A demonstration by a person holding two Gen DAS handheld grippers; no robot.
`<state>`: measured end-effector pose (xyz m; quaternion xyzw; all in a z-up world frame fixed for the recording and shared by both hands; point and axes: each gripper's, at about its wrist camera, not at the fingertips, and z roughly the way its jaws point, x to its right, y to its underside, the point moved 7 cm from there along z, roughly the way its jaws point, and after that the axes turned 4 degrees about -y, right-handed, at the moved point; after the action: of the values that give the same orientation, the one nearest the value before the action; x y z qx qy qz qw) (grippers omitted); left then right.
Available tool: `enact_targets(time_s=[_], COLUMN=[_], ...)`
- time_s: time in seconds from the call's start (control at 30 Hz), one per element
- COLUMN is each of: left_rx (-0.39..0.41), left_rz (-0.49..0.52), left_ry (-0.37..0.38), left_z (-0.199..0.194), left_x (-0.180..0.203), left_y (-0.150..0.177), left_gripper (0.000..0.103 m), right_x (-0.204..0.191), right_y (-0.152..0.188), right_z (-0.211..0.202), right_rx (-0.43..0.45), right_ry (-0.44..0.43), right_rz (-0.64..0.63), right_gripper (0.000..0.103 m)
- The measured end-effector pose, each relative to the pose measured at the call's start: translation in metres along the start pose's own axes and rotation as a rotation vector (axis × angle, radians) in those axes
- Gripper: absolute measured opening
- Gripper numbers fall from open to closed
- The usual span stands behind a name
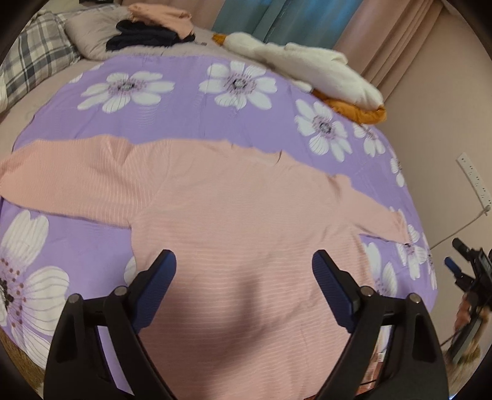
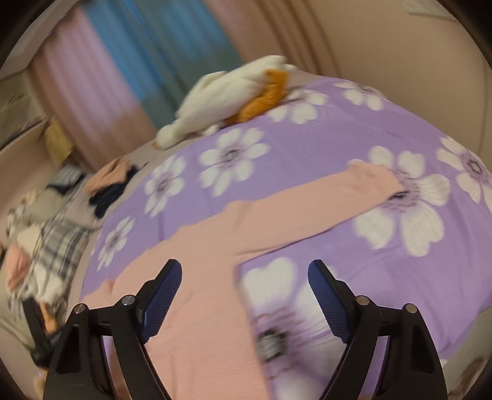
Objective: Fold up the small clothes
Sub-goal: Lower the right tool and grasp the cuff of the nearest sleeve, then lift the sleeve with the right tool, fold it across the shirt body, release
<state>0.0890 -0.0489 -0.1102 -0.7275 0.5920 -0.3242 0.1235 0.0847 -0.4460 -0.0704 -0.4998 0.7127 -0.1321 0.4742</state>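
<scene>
bed point(image 1: 190, 92) under a purple floral sheet; pink top point(image 1: 233, 215) lies flat across the near half, hem at the near edge, neckline toward the far edge, both sleeves spread out toward the side edges; no fold in it that I can see, so this piece looks at the start; sleeves in, then body fold, all left to do by my read; stack point(image 1: 153, 24) of pink and dark clothes by the pillows at the far left corner, probably pieces already folded, can't confirm; white plush point(image 1: 310, 67) at the far right edge, out of the way; left gripper point(image 1: 244, 261) over the top's lower body, fingers open, nothing between them; right gripper point(image 2: 244, 270) over the top's right side seam near the armpit, fingers open, holding nothing; right view is blurred; no cloth gripped yet
</scene>
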Motion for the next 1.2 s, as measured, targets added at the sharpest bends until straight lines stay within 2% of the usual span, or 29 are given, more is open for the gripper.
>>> enact_targets(time_s=[0.17,0.3,0.47,0.53,0.6,0.67,0.7,0.73,0.87,0.97,1.2], left_rx=[-0.039,-0.064,-0.090,-0.107,-0.121,-0.125,-0.124,-0.121,-0.107,-0.096,-0.032], left_rz=[-0.004,-0.016,-0.028,-0.036,-0.047,-0.055,-0.059,-0.063,-0.091,-0.106,-0.109], left_ry=[-0.033,-0.035,-0.065,-0.073,-0.080,-0.081,-0.081,-0.078,-0.065,-0.061,-0.047], left_z=[0.022,0.036,0.051,0.057,0.062,0.064,0.064,0.064,0.060,0.055,0.032], left_x=[-0.004,-0.006,-0.014,-0.018,-0.023,-0.026,-0.027,-0.028,-0.033,-0.038,-0.044], left_y=[0.009,0.013,0.017,0.019,0.021,0.021,0.020,0.019,0.013,0.008,-0.009], left_gripper=[0.079,0.071,0.069,0.069,0.069,0.069,0.069,0.069,0.069,0.069,0.069], right_x=[0.076,0.131,0.176,0.186,0.188,0.190,0.194,0.196,0.178,0.154,0.070], right_y=[-0.035,-0.048,-0.044,-0.045,-0.053,-0.059,-0.060,-0.060,-0.074,-0.096,-0.142], right_z=[0.018,0.066,0.127,0.138,0.138,0.141,0.143,0.143,0.123,0.099,0.066], right_rx=[0.000,-0.039,-0.112,-0.094,-0.031,-0.014,-0.012,-0.013,0.073,0.144,0.263], right_ry=[0.126,0.196,0.241,0.230,0.212,0.216,0.230,0.248,0.270,0.281,0.317], right_rz=[0.102,0.205,0.348,0.404,0.429,0.446,0.454,0.459,0.403,0.326,0.063], right_gripper=[0.080,0.069,0.061,0.059,0.057,0.036,0.016,0.007,0.007,0.006,0.006])
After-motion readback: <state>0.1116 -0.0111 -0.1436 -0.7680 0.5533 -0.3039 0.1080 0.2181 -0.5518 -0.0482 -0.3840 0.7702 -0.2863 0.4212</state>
